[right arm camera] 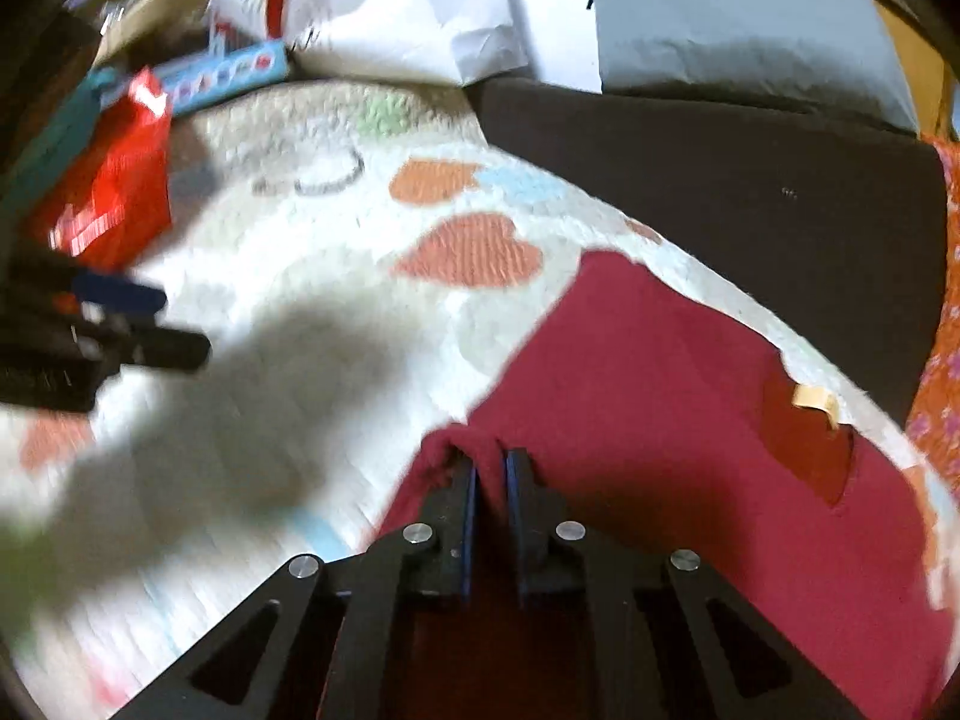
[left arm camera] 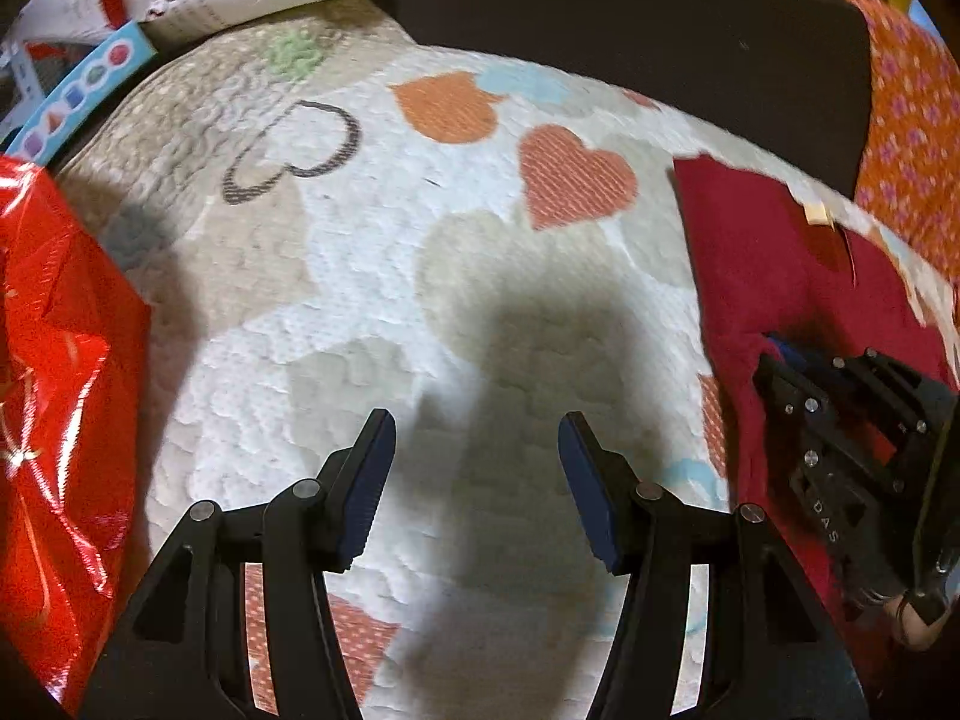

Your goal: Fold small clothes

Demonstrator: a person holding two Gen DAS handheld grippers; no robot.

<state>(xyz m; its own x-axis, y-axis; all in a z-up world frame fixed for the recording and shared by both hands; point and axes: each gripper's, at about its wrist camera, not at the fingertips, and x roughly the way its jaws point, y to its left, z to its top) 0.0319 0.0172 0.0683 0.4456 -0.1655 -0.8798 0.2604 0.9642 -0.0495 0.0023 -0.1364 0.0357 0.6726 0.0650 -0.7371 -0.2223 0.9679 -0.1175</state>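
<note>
Right wrist: tongs point(right arm camera: 491, 468) pinching red garment point(right arm camera: 660, 396)

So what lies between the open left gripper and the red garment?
Only bare heart-print blanket, shaded by the gripper's shadow. The left wrist view shows it: the left gripper hangs open over it, the red garment off to its right, pinched by the right gripper.

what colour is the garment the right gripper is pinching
Dark red garment, clearest in the right wrist view, pinched by the right gripper.
</note>
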